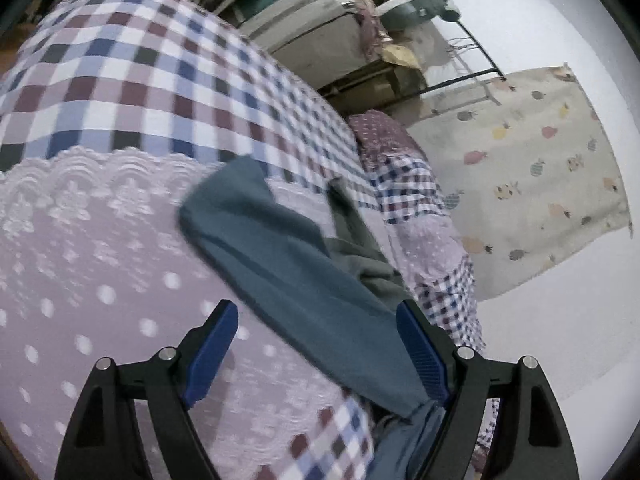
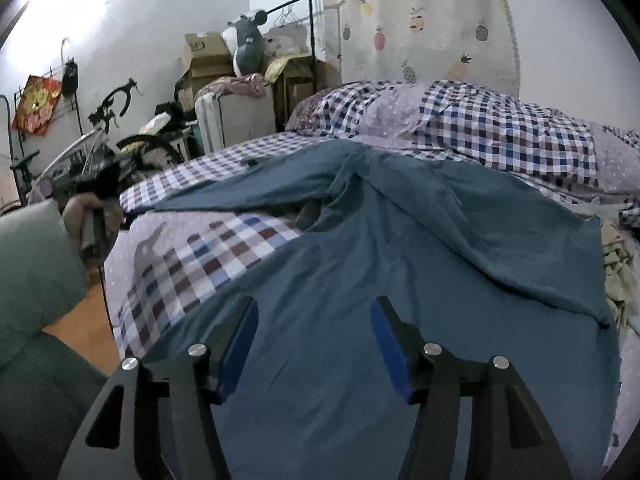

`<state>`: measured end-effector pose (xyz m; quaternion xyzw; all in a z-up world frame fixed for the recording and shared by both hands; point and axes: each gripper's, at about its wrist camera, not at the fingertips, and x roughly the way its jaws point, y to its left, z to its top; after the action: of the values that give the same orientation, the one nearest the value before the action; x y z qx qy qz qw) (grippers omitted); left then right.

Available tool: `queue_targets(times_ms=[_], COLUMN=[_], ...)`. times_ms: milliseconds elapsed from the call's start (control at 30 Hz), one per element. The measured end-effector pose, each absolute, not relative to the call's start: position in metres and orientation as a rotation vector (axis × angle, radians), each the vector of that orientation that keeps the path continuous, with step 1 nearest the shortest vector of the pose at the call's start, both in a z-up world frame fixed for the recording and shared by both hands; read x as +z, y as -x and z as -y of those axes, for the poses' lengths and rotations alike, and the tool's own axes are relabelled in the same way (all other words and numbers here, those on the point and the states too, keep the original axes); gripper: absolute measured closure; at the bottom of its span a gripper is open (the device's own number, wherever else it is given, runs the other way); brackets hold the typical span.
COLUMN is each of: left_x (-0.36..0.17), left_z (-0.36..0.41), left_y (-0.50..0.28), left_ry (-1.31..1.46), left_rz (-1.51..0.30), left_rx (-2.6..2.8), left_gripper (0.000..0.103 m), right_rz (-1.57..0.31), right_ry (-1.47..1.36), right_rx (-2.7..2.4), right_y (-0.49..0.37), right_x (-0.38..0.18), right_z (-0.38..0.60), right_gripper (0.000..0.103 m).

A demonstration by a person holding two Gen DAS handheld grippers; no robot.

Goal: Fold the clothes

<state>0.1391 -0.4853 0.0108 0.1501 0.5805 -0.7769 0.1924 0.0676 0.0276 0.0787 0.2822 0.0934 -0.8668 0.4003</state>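
A teal-blue garment [image 2: 400,264] lies spread on a bed with a checked and dotted lilac cover [image 2: 208,256]. In the right wrist view one sleeve stretches to the left toward the bed's far side. My right gripper [image 2: 314,312] hovers open just above the garment's near part, nothing between its blue pads. In the left wrist view a sleeve or edge of the same teal garment [image 1: 296,264] runs diagonally across the cover [image 1: 100,272]. My left gripper [image 1: 316,320] stands open around that strip, the cloth lying against its right finger [image 1: 424,356].
A checked pillow or bunched duvet [image 2: 480,128] lies at the head of the bed. A pineapple-print curtain [image 2: 416,20] hangs behind. Boxes, a plush toy [image 2: 246,48] and a bicycle [image 2: 100,136] crowd the floor to the left. A green chair [image 2: 36,280] stands near the bed's left edge.
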Motion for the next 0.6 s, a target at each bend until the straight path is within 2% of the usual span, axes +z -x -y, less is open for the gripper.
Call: queue_targets(times_ms=[67,267,600], left_x=[0.003,-0.010,-0.014], left_z=[0.490,0.510,0.538], left_y=[-0.139,-0.128,-0.103], left_ry=[-0.443,-0.514,-0.528], left_rz=[-1.664,-1.621,-1.574], left_rx=[-2.156,-2.103,-2.053], left_gripper=[0.023,0.028,0.028], right_rz=[-0.211,-0.159,-0.149], right_ry=[-0.710,-0.705,-0.704], right_rx=[-2.195,-2.194,-2.183], right_y=[-0.066,-0.064,-0.063], right_x=[0.082,0.090,0.092], right_z=[-0.030,-0.034,-0.030], right_gripper=[0.038,0.037,0.036])
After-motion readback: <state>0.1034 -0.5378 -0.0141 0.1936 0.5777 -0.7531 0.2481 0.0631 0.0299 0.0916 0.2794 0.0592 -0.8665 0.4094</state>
